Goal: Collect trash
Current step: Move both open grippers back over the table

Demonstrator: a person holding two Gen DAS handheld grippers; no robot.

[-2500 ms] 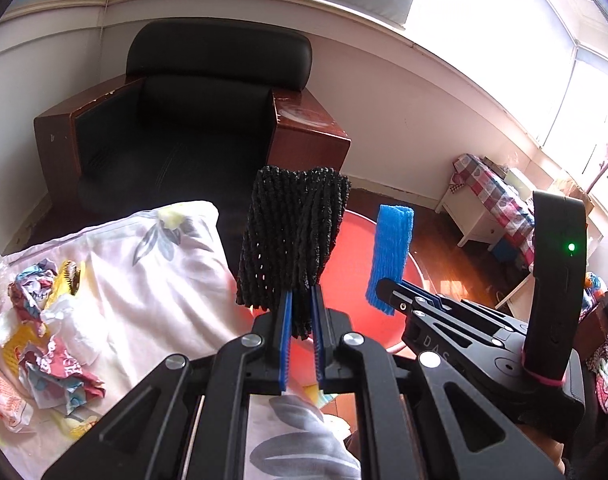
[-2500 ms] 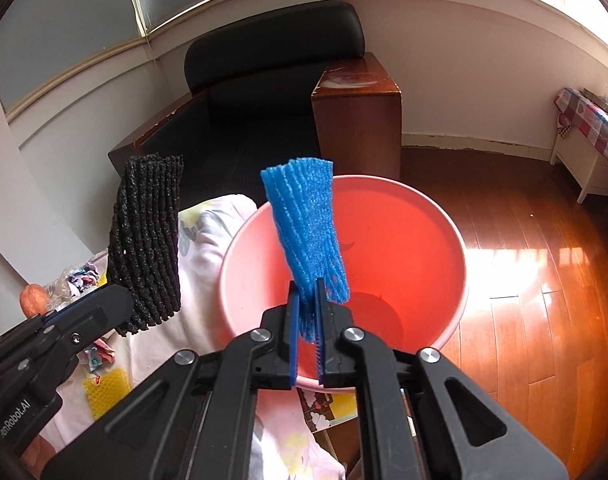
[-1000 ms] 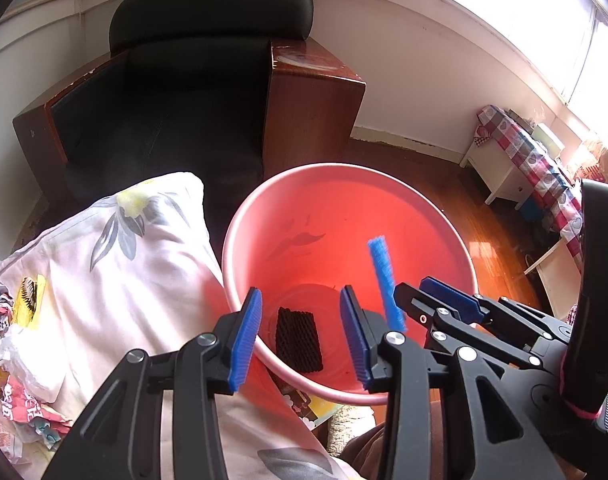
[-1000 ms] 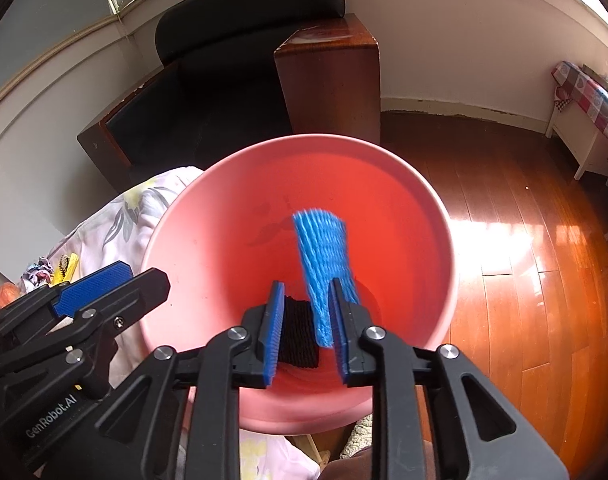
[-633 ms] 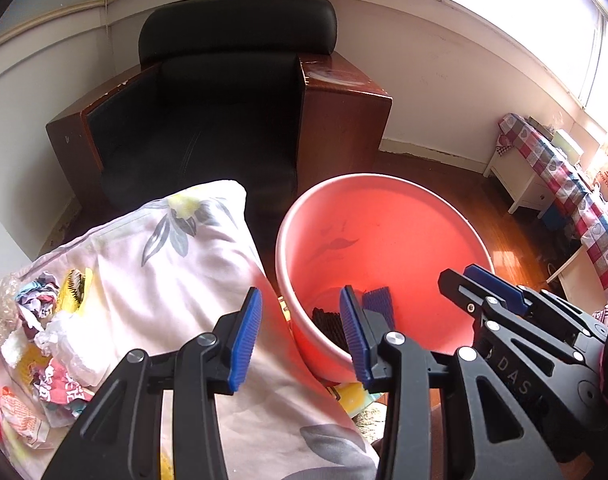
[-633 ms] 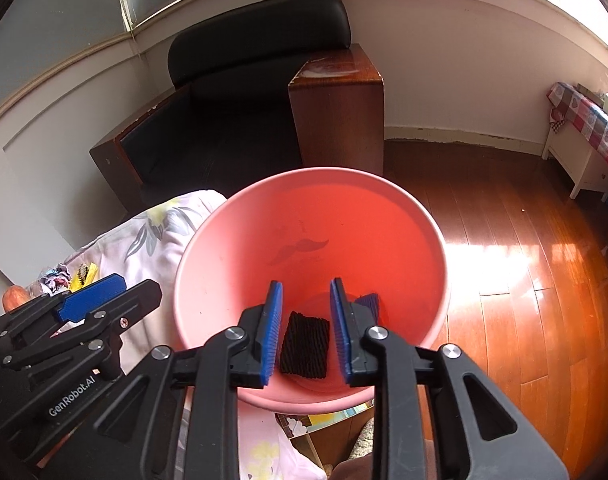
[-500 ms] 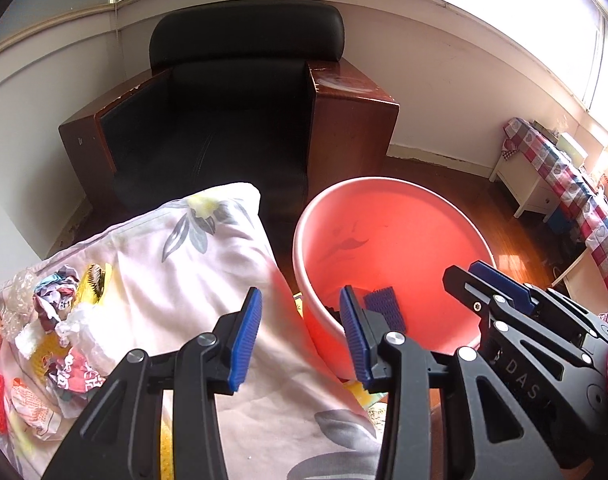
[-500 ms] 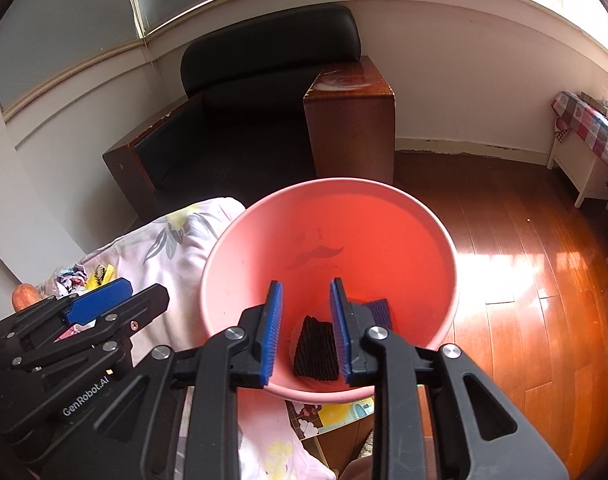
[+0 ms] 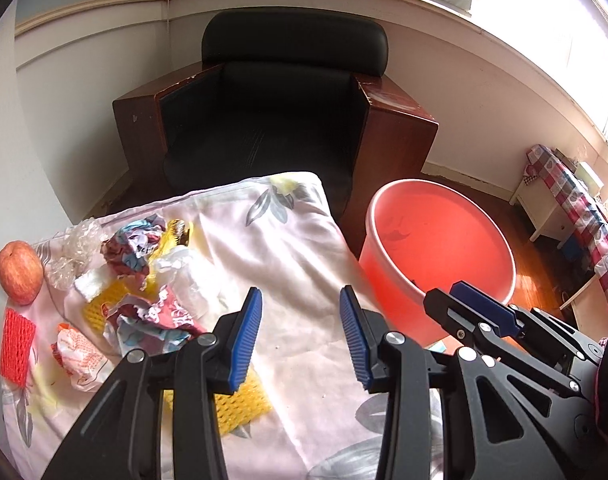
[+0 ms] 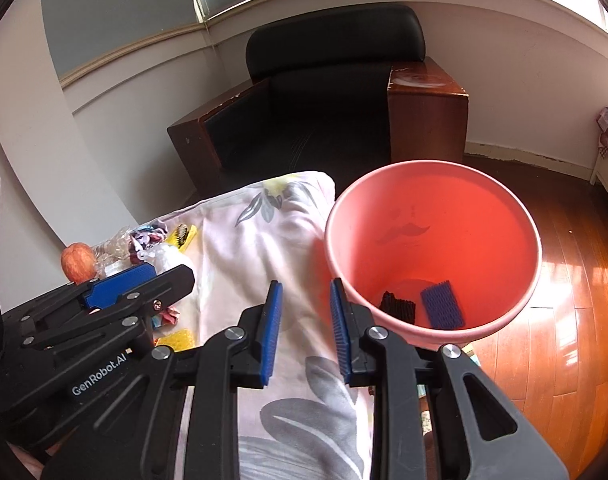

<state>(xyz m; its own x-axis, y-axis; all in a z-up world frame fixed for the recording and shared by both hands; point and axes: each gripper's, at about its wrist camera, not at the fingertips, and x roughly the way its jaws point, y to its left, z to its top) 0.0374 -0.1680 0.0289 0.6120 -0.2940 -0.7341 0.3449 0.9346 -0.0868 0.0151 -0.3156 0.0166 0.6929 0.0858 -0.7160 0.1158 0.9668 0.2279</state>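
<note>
A pink bucket [image 10: 432, 184] stands on the wooden floor beside the cloth-covered table [image 10: 264, 248]. At its bottom lie a black foam net [image 10: 398, 304] and a blue foam net [image 10: 442, 306]. My left gripper [image 9: 300, 304] hangs open over the floral cloth [image 9: 288, 264] with nothing between its pads. My right gripper [image 10: 306, 296] is open too, above the cloth's edge just left of the bucket. A pile of crumpled wrappers [image 9: 140, 264], yellow foam nets [image 9: 240, 404] and a red foam net [image 9: 18, 340] lies at the table's left.
An apple [image 9: 18, 266] rests at the table's far left beside crinkled clear plastic [image 9: 74, 248]. A black armchair with wooden arms [image 9: 280, 112] stands behind the table. A white bench with a checked cloth [image 9: 568, 208] is at the right wall.
Both grippers let go of their foam nets into the bucket, then swung left and rose from above the bucket to over the cloth. The trash pile has come into view.
</note>
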